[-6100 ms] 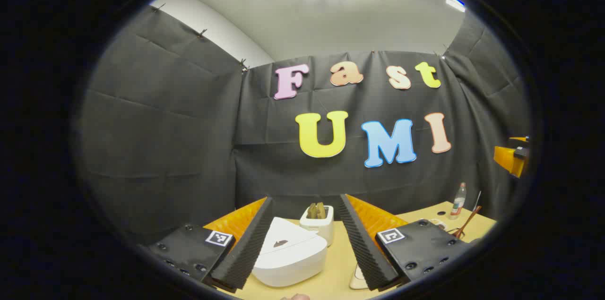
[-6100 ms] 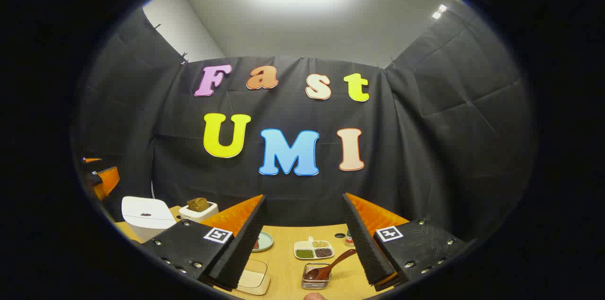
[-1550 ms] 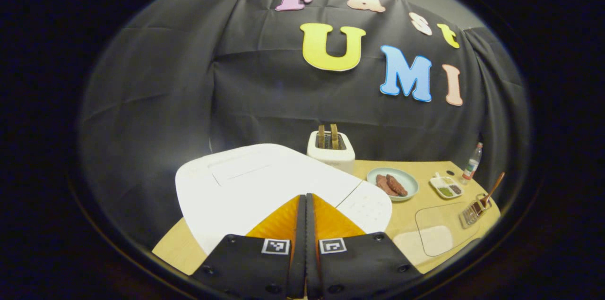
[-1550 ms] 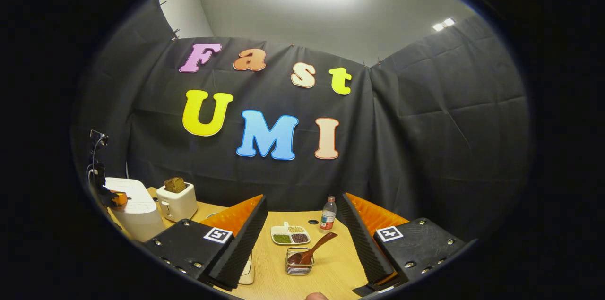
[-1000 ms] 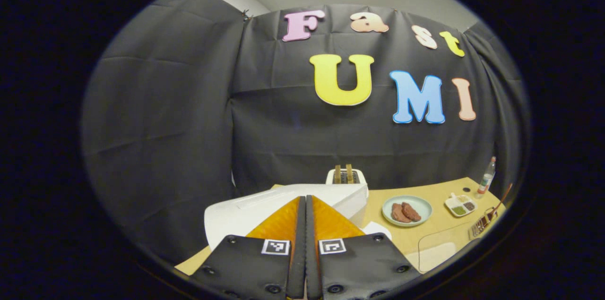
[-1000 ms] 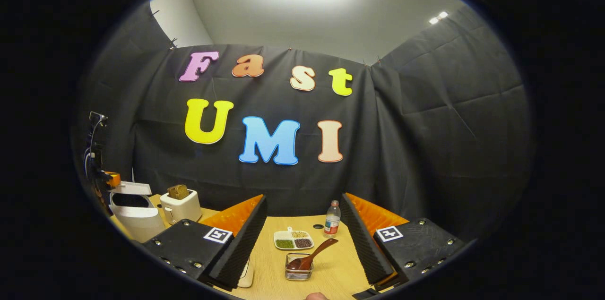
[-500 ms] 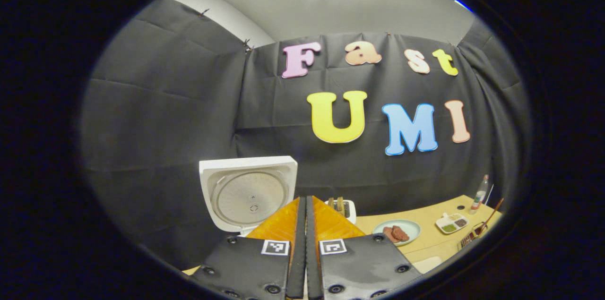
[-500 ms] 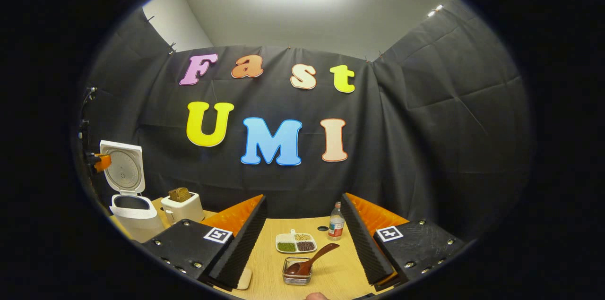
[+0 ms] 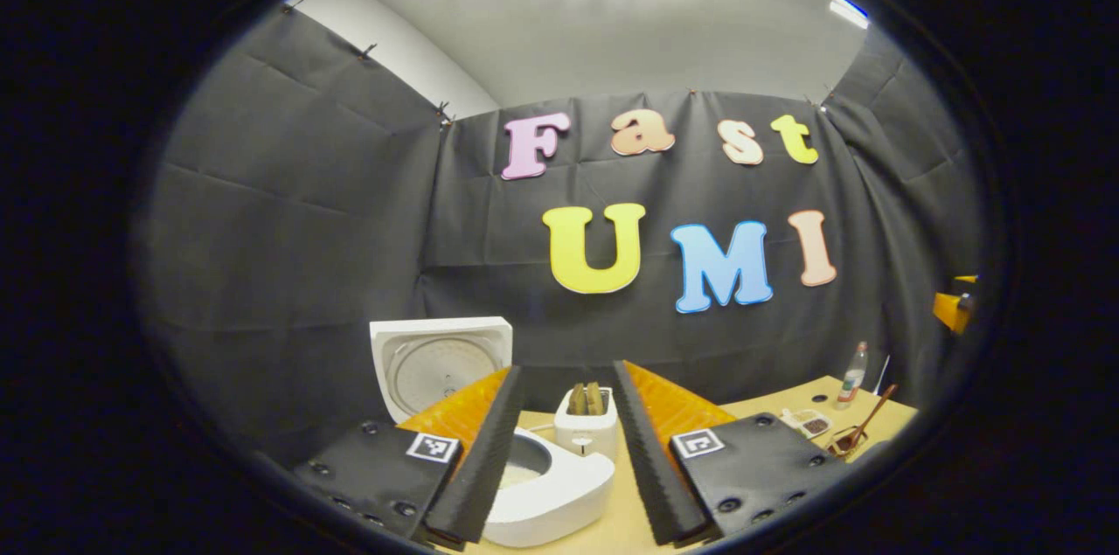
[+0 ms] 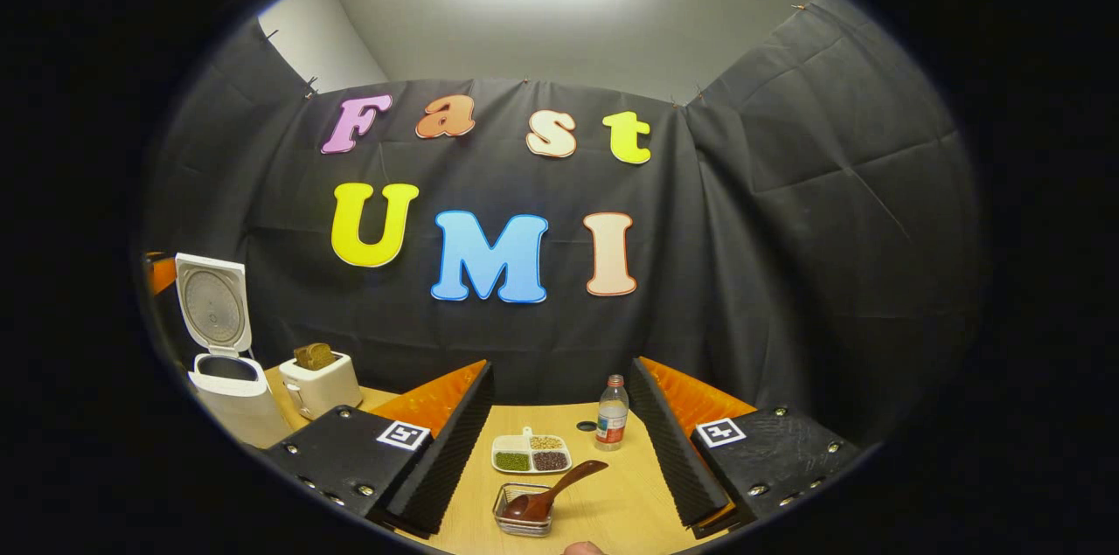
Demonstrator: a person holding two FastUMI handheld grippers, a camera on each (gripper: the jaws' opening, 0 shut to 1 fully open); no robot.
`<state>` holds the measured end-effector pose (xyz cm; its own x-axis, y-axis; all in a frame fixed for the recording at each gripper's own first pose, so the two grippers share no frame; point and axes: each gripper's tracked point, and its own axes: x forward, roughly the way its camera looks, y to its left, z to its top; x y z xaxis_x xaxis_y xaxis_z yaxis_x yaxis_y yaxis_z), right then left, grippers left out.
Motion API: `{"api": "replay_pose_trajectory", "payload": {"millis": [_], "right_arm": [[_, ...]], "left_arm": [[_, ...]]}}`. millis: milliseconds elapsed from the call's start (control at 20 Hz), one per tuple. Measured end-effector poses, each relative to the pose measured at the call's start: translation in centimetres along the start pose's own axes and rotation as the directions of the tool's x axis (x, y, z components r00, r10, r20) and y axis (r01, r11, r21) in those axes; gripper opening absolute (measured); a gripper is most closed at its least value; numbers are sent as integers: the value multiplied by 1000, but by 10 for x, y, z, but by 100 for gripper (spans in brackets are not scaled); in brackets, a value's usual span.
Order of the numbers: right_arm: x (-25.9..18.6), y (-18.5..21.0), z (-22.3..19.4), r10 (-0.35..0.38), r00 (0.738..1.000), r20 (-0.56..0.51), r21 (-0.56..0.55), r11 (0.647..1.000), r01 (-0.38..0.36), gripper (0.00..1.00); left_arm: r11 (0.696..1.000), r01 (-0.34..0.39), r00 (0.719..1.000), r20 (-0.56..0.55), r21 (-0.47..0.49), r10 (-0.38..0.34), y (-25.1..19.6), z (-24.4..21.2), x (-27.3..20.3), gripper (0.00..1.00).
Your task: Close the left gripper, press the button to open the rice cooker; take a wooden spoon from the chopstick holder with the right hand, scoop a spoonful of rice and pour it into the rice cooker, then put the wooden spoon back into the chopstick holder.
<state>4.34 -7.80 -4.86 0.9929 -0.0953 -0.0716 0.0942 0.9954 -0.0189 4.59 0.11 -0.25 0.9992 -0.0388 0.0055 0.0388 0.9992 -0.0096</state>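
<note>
A white rice cooker [image 9: 551,489] is seen on the wooden table [image 10: 612,507], its lid [image 9: 441,358] raised upright. In the left gripper view, the cooker's open pot sits low between the spread fingers of the left gripper [image 9: 564,450], which holds nothing; a toaster [image 9: 586,428] stands just behind. In the right gripper view, the right gripper [image 10: 559,441] is also held wide open and empty. A wooden spoon [image 10: 551,494] leans in a small wire holder [image 10: 523,520] on the table, low between its fingers.
</note>
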Motion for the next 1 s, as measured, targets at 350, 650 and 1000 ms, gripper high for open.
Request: {"api": "replay_pose_trajectory", "payload": {"millis": [350,650,1000], "right_arm": [[38,-12,-40,23,997,-72,11,1000,-23,95],[63,-10,-90,54,985,-165,38,998,-48,95],[78,-15,-154,56,956,-287,84,996,-33,95]], "left_arm": [[1000,-18,1000,23,18,17,-16,17,-33,89],[999,-41,999,36,36,40,-17,31,-53,93],[994,-84,996,48,68,81,-10,42,-71,93]]}}
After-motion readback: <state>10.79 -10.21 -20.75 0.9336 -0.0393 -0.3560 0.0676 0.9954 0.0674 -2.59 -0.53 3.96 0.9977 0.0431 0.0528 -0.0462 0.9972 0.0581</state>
